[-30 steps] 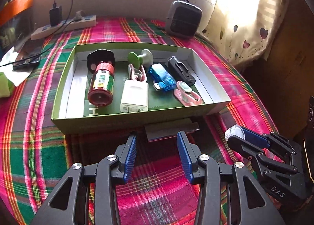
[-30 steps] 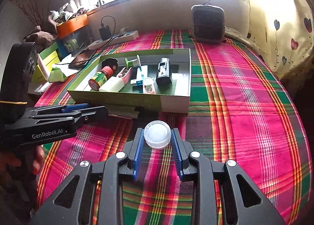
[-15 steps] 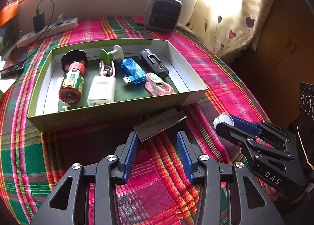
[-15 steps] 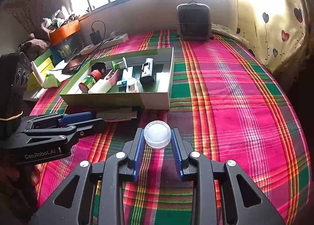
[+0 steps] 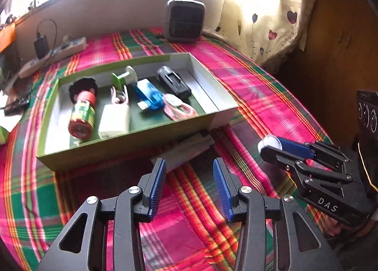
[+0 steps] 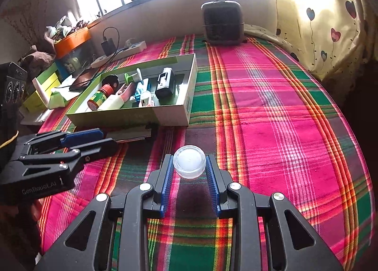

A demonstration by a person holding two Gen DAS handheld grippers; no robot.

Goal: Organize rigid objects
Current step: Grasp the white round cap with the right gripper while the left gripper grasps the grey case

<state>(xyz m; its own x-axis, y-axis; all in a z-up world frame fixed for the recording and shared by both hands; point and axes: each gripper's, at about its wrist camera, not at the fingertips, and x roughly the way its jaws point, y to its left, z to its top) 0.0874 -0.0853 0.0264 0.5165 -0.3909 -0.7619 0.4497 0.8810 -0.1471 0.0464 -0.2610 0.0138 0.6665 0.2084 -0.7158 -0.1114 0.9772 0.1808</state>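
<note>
My right gripper (image 6: 189,164) is shut on a small round translucent white jar (image 6: 189,161), held above the plaid cloth; the same jar (image 5: 269,143) shows at that gripper's tip in the left wrist view. My left gripper (image 5: 189,171) stands open with nothing between its fingers, just in front of the green-and-white box (image 5: 132,145). Inside the box lie a red-capped bottle (image 5: 81,115), a white charger (image 5: 114,120), a blue USB stick (image 5: 150,93), a black holder (image 5: 173,81), a pink tool (image 5: 177,106) and a green-and-white spool (image 5: 125,76).
A flat grey card (image 5: 186,148) lies against the box's front wall. A dark heater (image 6: 222,24) stands at the far end. A power strip (image 6: 118,52) with a plugged charger and clutter lie far left. Open plaid cloth (image 6: 271,110) stretches to the right.
Both views have swung so the box sits further left and farther off. The right gripper keeps its hold on the jar; the left gripper stays open.
</note>
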